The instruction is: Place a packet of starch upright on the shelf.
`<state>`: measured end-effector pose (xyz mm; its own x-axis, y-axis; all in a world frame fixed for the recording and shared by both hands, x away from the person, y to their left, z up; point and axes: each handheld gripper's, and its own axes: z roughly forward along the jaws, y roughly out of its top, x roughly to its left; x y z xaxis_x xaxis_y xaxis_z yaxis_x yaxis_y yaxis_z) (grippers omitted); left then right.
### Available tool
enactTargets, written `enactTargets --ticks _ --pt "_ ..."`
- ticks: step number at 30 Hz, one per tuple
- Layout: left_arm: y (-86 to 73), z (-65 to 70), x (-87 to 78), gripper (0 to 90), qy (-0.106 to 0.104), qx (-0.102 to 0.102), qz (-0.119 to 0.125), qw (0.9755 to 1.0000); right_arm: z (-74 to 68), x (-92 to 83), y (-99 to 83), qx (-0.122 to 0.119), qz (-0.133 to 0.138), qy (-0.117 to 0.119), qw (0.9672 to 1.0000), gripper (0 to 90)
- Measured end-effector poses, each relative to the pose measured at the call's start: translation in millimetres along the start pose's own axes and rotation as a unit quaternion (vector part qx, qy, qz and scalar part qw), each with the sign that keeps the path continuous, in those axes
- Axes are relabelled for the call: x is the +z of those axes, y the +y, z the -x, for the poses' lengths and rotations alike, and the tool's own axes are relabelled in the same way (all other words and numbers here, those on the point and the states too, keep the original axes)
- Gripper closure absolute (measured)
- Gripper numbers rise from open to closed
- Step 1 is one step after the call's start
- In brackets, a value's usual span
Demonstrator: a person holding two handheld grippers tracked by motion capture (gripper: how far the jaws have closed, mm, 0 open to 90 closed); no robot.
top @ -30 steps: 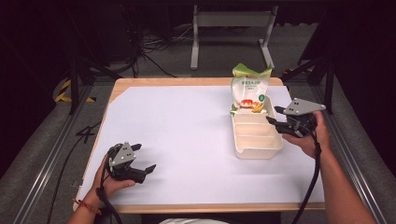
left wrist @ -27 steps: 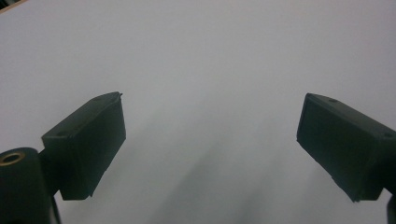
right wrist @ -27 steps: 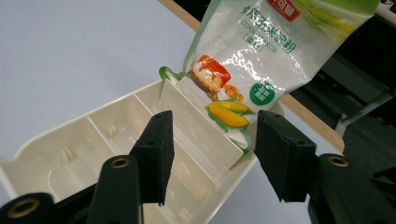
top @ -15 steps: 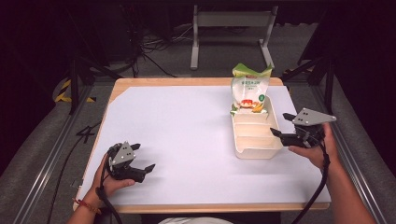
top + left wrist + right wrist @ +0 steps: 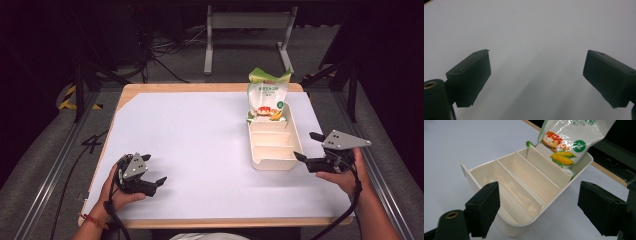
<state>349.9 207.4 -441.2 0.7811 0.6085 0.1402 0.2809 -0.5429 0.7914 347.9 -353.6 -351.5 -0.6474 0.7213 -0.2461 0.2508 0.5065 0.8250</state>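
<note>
Right tongs (image 5: 306,146) are hovering just off the near right corner of the cream tray (image 5: 270,162), their jaws having just been opening and now standing spread wide with nothing between them; in the right gripper view the same tongs (image 5: 537,207) are looking along the divided tray (image 5: 519,225), whose rounded near end is lying between the two black pads without touching either; left tongs (image 5: 154,170) are resting in the person's left hand (image 5: 116,192) at the near left of the bench (image 5: 190,130), well apart from the tray, and the left gripper view is showing these tongs (image 5: 536,75) gaping over bare white surface, holding nothing.

A snack bag (image 5: 266,95), white and green with corn printed on it, is standing upright in the tray's far compartment and leaning on its far wall; the three nearer compartments are lying unfilled; the bag (image 5: 569,140) is sitting beyond the dividers, well past the right tongs, so nothing is standing between those tongs and the tray's near end.

White sheeting is covering the bench, with a wooden edge (image 5: 210,87) showing at the far side and near side; dark floor, loose cables (image 5: 165,50) and a grey metal stand (image 5: 250,30) are lying beyond it; black frame rails are running along both sides.
</note>
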Motion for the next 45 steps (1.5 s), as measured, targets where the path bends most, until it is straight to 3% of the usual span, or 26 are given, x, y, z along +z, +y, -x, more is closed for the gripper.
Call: enactTargets --ticks 4,10,14,17,30,45 --pt "0.0 0.2 -0.5 8.6 0.000 -0.001 0.002 1.0000 -1.7 -1.7 -9.5 0.000 0.000 -0.005 1.0000 16.2" --pt "-0.3 0.0 -0.8 8.5 0.000 -0.001 0.003 1.0000 -8.5 -0.3 -30.0 -0.020 0.005 -0.027 0.9994 15.8" --pt "-0.4 -0.3 -1.3 8.5 0.000 -0.002 0.004 1.0000 -8.6 2.5 -43.8 -0.008 0.003 -0.037 0.9993 15.3" --pt "-0.6 -0.6 -2.0 8.5 0.001 -0.001 0.006 1.0000 -5.7 2.1 -54.1 0.018 0.006 -0.035 0.9992 15.2" --pt "-1.5 -1.6 -3.2 8.4 0.003 -0.004 0.008 1.0000 -7.3 -2.4 -81.6 0.034 -0.012 -0.078 0.9963 12.3" --pt "-1.2 -1.6 -3.4 8.2 0.005 -0.005 0.010 0.9999 -10.4 -12.1 -106.5 0.071 -0.016 -0.094 0.9929 11.8"
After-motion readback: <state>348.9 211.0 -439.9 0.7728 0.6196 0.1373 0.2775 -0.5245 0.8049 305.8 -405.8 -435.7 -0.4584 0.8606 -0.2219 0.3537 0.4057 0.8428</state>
